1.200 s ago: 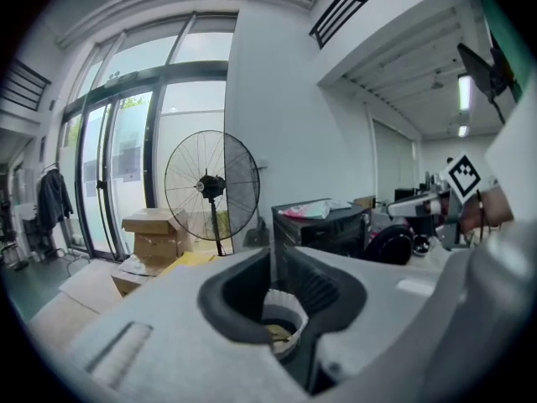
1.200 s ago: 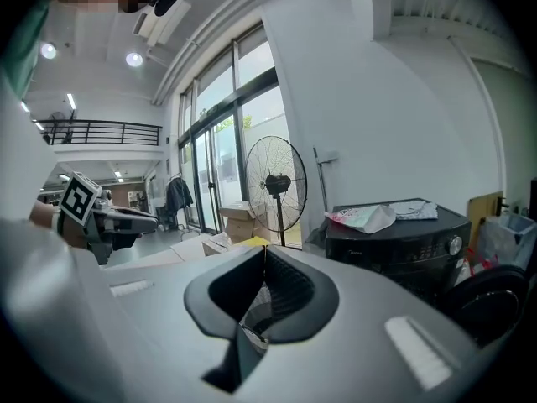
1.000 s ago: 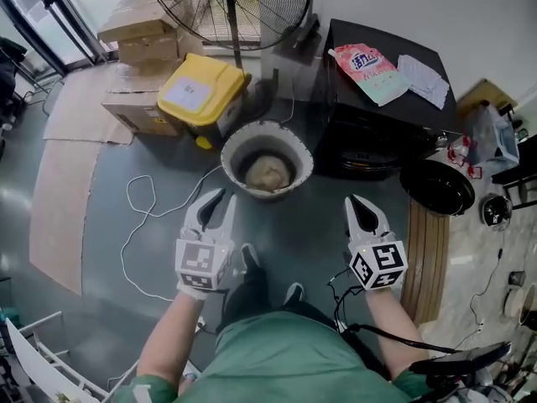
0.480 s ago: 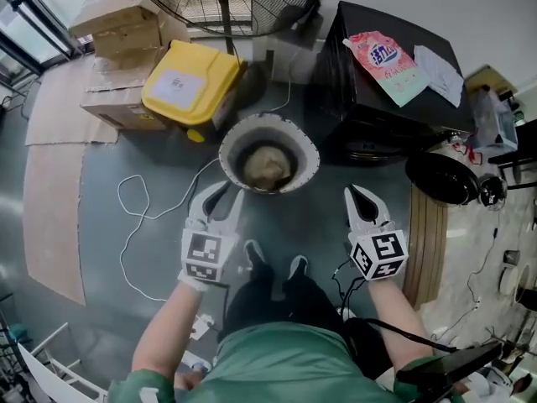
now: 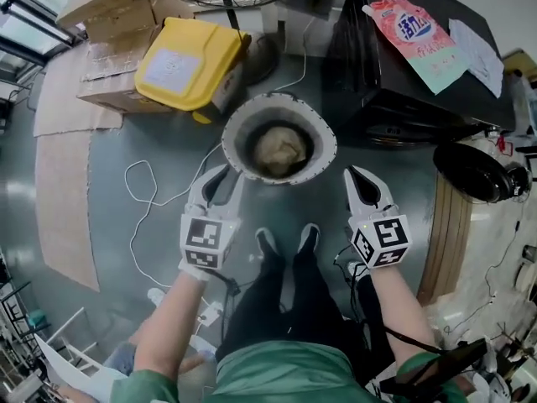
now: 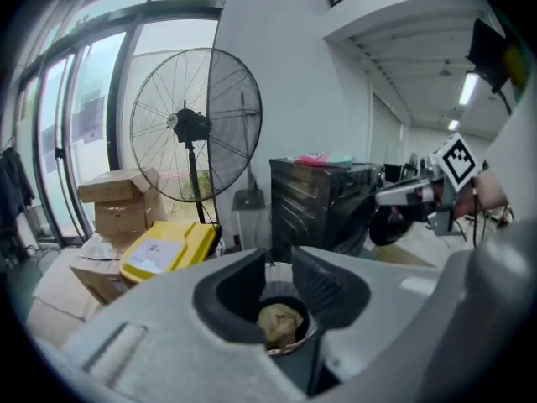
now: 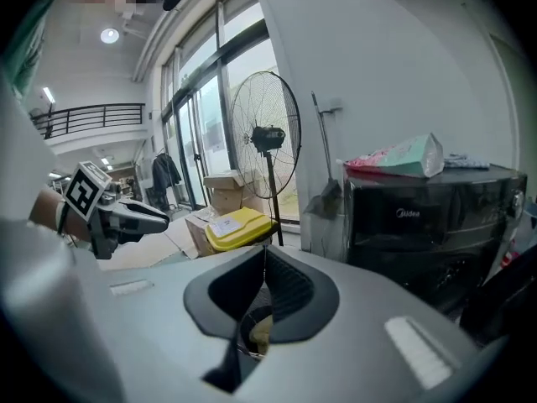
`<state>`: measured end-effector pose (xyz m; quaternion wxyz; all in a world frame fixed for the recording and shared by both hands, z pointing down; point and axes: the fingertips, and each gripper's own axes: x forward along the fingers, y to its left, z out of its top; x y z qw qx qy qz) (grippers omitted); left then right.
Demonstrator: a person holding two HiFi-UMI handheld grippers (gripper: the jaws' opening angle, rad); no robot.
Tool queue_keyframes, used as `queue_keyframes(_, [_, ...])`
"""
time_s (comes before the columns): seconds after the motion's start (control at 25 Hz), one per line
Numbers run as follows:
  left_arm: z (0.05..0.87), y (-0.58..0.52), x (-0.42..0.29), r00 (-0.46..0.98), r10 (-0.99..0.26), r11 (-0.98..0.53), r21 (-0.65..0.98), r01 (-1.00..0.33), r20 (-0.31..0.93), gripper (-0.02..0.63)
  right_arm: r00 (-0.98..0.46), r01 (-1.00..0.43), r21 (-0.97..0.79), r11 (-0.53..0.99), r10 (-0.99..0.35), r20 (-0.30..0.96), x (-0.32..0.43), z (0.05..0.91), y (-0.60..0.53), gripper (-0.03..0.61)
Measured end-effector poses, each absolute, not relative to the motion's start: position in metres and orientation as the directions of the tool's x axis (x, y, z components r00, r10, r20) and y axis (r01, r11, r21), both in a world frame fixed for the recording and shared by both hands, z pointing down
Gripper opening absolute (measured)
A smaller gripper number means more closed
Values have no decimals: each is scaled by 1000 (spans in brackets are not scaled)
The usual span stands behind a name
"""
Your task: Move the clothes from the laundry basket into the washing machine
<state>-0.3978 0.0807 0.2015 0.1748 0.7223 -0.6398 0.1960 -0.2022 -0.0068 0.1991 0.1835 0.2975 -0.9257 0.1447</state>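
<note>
A round pale laundry basket (image 5: 239, 122) stands on the grey floor with a beige cloth (image 5: 283, 149) bunched inside it. My left gripper (image 5: 225, 175) hovers at the basket's near left rim, jaws a little apart and empty. In the left gripper view the cloth (image 6: 281, 321) shows through the gap of that gripper (image 6: 279, 260). My right gripper (image 5: 355, 173) is shut and empty, to the right of the basket. The black washing machine (image 5: 403, 74) stands beyond it, its round door (image 5: 471, 171) swung open at the right.
A yellow lidded bin (image 5: 189, 64) and cardboard boxes (image 5: 109, 7) stand left of the basket. A standing fan (image 6: 197, 124) is behind it. A detergent pouch (image 5: 415, 32) and papers lie on the machine. A white cable (image 5: 143, 217) loops on the floor. My feet (image 5: 285, 246) are just before the basket.
Both grippers have come forward and down toward the basket. The camera has leaned over it, so the basket and my feet now sit nearer the middle.
</note>
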Motion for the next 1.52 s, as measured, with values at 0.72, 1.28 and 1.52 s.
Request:
queue_keyframes(0.72, [461,-1,-366,208,-781,-251,10,-968,588,151,-792,-566,-169,807,-474,385,-197,399,-64,29])
queue_keyframes(1.28, [625,-79,-372,367,-672,-467,17,-884,643,279,-813,-579,-221,785,-535,230,-179,520,-126,66])
queue_keyframes(1.52, [679,-87,-364,419,-588,-583,-3,-812,692,298,-805,-593,-217,775,-568,170,-170,549,-135,66])
